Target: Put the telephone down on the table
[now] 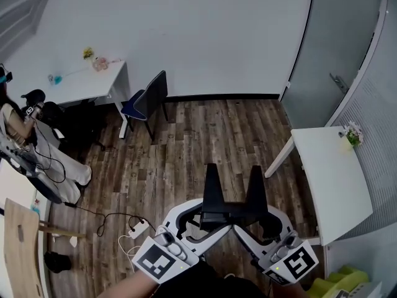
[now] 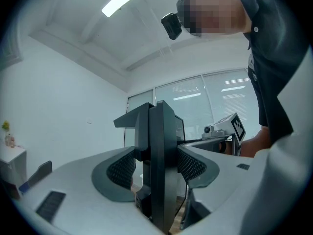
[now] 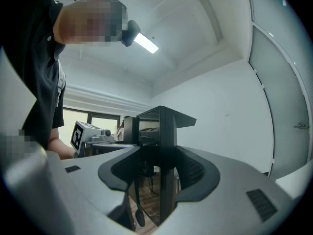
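The black telephone [image 1: 231, 205], a dark block with two upright prongs, hangs in the air above the wooden floor, low in the head view. My left gripper [image 1: 208, 221] is shut on its left side and my right gripper [image 1: 257, 222] on its right side. In the left gripper view a flat black part of the telephone [image 2: 159, 146] stands edge-on, clamped between the ribbed pads [image 2: 122, 168]. The right gripper view shows the telephone [image 3: 166, 131] pinched the same way, with the other gripper's marker cube [image 3: 80, 135] behind it.
A white table [image 1: 335, 185] with a small flower pot [image 1: 352, 135] stands to the right. Another white table [image 1: 87, 82] and a dark chair [image 1: 147, 99] are at the far left, beside a seated person [image 1: 25, 144]. A power strip [image 1: 138, 230] with cables lies on the floor.
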